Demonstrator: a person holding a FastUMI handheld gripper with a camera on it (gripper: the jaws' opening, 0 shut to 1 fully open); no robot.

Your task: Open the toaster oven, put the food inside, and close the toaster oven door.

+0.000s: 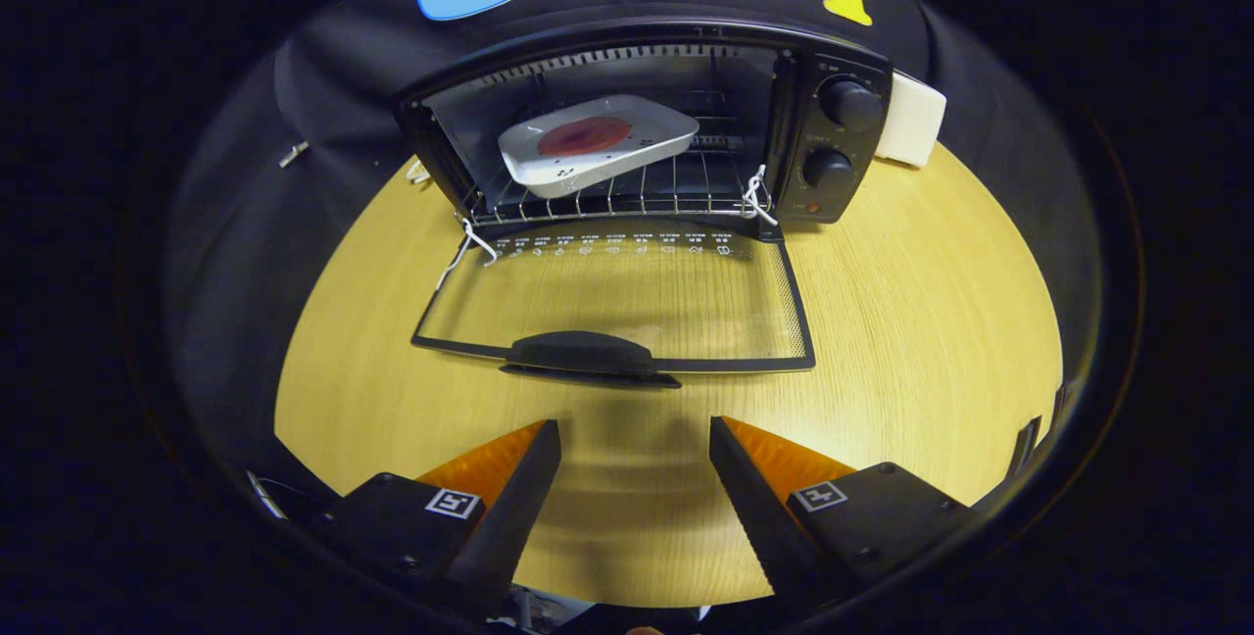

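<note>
The black toaster oven (833, 140) stands at the far side of the round wooden table (931, 321). Its glass door (627, 297) is folded fully down, lying flat toward me, with the black handle (583, 354) at its near edge. Inside, on the wire rack (676, 194), rests a white tray (598, 153) holding a flat reddish piece of food (584, 135); the tray looks tilted. My gripper (635, 439) is open and empty, its two fingers a short way in front of the door handle, not touching it.
Two black knobs (850, 103) sit on the oven's right panel. A white block (911, 121) stands behind the oven's right side. White strings (468, 248) hang at both door hinges. Bare wood lies between my fingers and the door.
</note>
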